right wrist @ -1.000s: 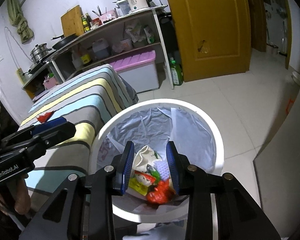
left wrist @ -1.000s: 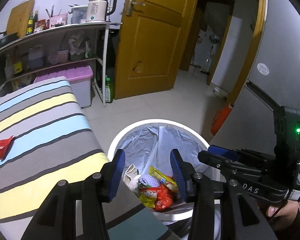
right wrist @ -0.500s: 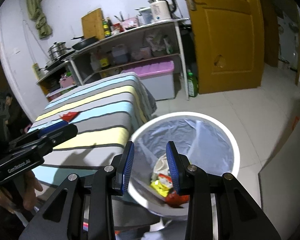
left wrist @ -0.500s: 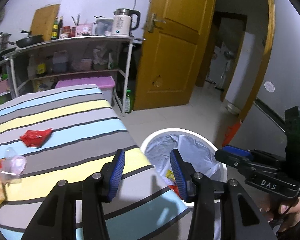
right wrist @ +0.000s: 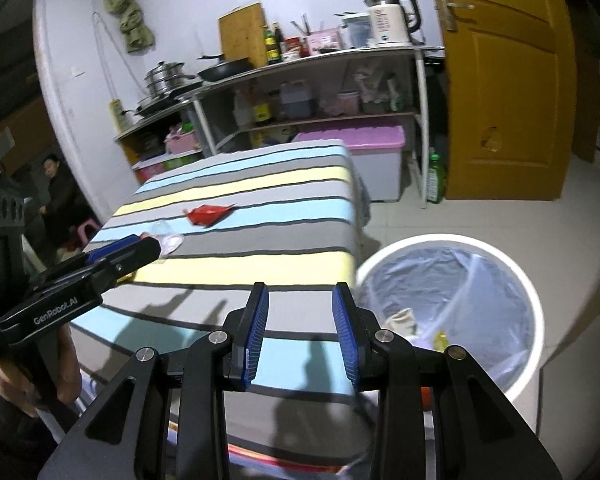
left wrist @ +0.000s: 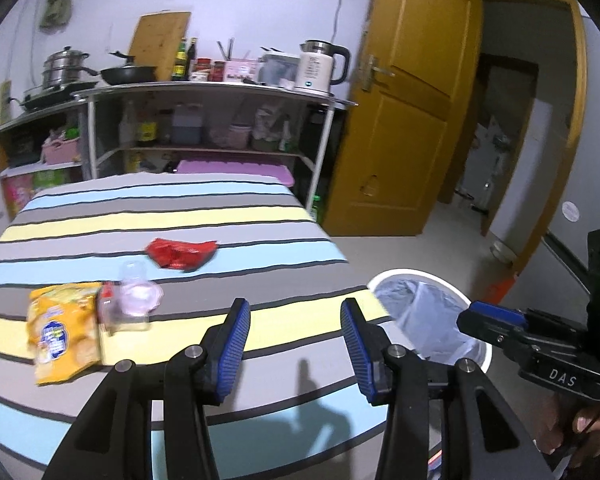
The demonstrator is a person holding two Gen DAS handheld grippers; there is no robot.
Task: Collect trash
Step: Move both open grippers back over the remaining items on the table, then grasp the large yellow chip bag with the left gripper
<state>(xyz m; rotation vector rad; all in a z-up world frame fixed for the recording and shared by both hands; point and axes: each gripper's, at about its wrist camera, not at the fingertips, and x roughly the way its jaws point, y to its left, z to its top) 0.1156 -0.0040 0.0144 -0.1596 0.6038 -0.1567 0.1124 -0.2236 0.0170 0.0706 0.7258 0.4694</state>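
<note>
From left to right on the striped surface (left wrist: 228,216) I note three pieces of trash not yet collected: a yellow snack bag (left wrist: 62,334) at the near left, a clear plastic bottle (left wrist: 130,300) touching its right edge, and a red wrapper (left wrist: 180,253) lying apart, farther back. My left gripper (left wrist: 296,336) hangs above the near edge with its jaws spread and nothing between them; my right gripper (right wrist: 300,332) is beside it, jaws parted more narrowly and likewise empty. The bin (right wrist: 452,240) with its clear liner stands on the floor just off the surface's right corner, with some trash already inside. Risks, in my judgement: the bag and bottle touch, so closing on one may drag or knock the other, and the bottle looks light and round enough to roll toward the edge. The bag and wrapper lie flat, so the fingers may skid over them or pinch the cloth instead. The two grippers are near each other and could collide if both go for the left cluster. A poorly aimed release over the bin could catch the rim and drop trash on the floor.
</note>
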